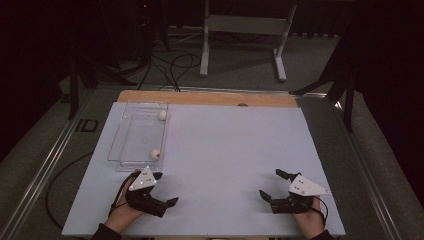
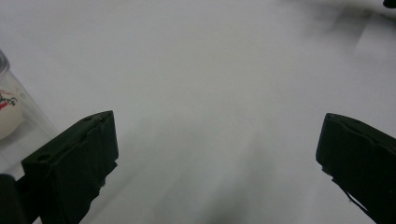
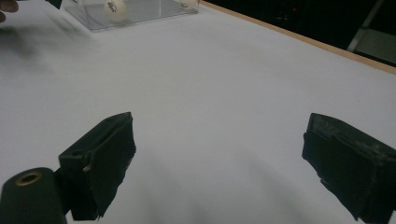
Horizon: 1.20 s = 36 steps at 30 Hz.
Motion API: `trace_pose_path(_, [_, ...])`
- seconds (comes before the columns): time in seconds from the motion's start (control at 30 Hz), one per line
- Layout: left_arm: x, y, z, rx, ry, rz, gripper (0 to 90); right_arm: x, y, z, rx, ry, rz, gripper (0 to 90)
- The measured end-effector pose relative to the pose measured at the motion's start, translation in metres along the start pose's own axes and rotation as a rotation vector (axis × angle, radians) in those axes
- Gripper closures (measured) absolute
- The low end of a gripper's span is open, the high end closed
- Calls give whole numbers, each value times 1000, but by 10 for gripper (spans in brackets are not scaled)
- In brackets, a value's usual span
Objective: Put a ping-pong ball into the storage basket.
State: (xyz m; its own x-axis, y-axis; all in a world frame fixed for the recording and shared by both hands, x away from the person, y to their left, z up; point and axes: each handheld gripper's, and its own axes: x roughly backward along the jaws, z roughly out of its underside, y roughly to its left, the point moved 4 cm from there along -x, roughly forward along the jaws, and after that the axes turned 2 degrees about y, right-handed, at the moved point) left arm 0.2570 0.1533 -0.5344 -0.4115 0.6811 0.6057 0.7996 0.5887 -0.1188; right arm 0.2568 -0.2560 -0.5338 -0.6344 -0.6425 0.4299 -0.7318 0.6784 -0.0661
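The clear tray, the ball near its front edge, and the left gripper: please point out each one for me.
clear tray (image 1: pixel 131 135), high view, on its bare transparent floor.
near ball (image 1: pixel 156 154), high view, on the middle of the white ball.
left gripper (image 1: pixel 166 189), high view, midway between its open fingertips.

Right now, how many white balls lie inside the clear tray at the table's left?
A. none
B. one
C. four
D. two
D: the high view shows the clear tray holding two white balls, one at its far right corner and one near its near right corner.
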Motion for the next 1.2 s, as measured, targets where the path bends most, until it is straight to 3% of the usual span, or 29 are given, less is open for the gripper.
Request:
trace_pose_path(0.27, [2, 7, 3, 21, -28, -17, 3, 0, 0, 0, 1, 1, -1, 92])
trace_pose_path(0.4, [5, 12, 3, 15, -72, -19, 4, -1, 0, 0, 1, 3, -6, 92])
trace_pose_path(0.57, [4, 15, 2, 17, -80, -32, 3, 0, 1, 0, 2, 3, -8, 92])
trace_pose_path(0.77, [-1, 13, 0, -6, -73, -84, 3, 0, 1, 1, 1, 2, -13, 93])
trace_pose_path(0.9, [-3, 13, 0, 2, -79, -128, 4, 0, 1, 1, 2, 1, -14, 93])
trace_pose_path(1.2, [-8, 9, 0, 0, -83, -86, 4, -1, 0, 2, -3, 4, -17, 92])
